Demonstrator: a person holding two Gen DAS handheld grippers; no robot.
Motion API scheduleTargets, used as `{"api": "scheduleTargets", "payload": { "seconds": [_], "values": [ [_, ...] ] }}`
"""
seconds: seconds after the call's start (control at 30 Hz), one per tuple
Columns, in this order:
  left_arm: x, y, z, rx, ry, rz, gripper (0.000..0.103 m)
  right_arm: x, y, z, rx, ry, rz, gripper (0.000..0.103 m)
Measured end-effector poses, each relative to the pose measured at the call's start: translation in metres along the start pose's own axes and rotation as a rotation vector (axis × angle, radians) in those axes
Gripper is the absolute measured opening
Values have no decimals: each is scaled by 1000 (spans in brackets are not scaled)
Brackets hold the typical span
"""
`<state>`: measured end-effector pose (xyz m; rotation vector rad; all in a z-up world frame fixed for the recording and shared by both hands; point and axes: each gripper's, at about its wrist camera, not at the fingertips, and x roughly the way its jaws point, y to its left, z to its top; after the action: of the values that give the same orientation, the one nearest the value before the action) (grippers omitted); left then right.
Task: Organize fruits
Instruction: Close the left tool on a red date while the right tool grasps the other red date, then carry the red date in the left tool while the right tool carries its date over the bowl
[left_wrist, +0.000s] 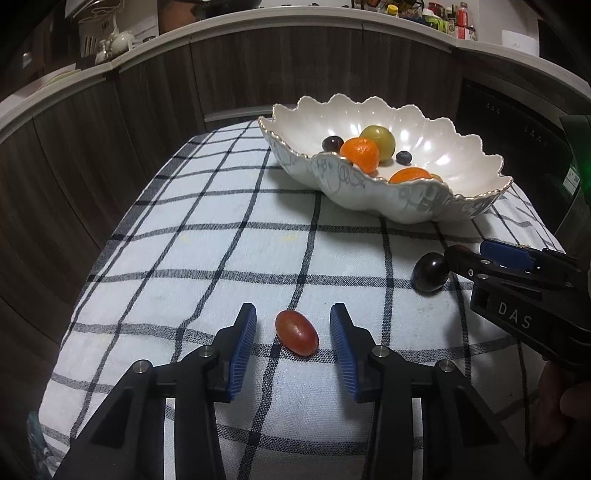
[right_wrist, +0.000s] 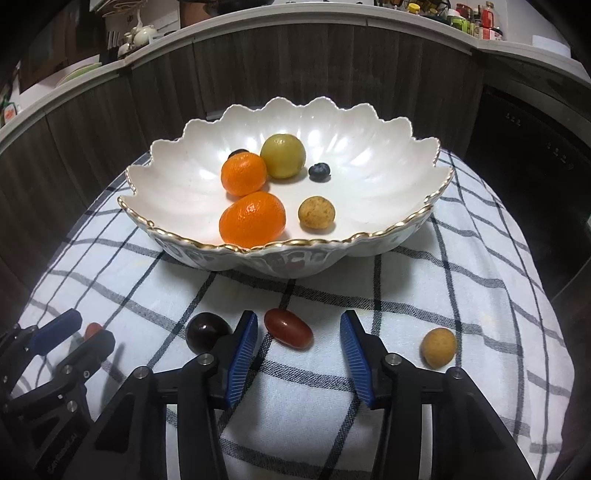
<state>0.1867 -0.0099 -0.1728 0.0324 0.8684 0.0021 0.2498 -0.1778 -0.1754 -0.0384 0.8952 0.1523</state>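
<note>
The left gripper (left_wrist: 293, 334) is standing with its jaws apart around a red grape (left_wrist: 296, 332) that is lying on the checked cloth (left_wrist: 207, 258), its blue pads clear of it on both sides. The right gripper (right_wrist: 298, 338) is likewise bracketing a darker red grape (right_wrist: 289, 328) without touching it, a dark plum (right_wrist: 207, 331) sitting just outside its left finger and a tan fruit (right_wrist: 439, 348) off to its right. Beyond them the scalloped bowl (right_wrist: 369, 243) is holding two oranges (right_wrist: 252, 218), a green fruit (right_wrist: 283, 156), a blueberry (right_wrist: 319, 171) and another tan one.

Dim, sharp; edges bowed (fisheye vignette).
</note>
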Motion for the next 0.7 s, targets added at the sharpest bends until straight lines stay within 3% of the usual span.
{"api": "scheduleTargets", "payload": {
  "seconds": [0.43, 0.7],
  "values": [
    [5, -3, -3, 11, 7, -17, 23, 7, 2, 1, 2, 18, 21, 29],
    [4, -2, -3, 3, 11, -19, 23, 6, 0, 1, 14, 17, 27, 28]
  ]
}}
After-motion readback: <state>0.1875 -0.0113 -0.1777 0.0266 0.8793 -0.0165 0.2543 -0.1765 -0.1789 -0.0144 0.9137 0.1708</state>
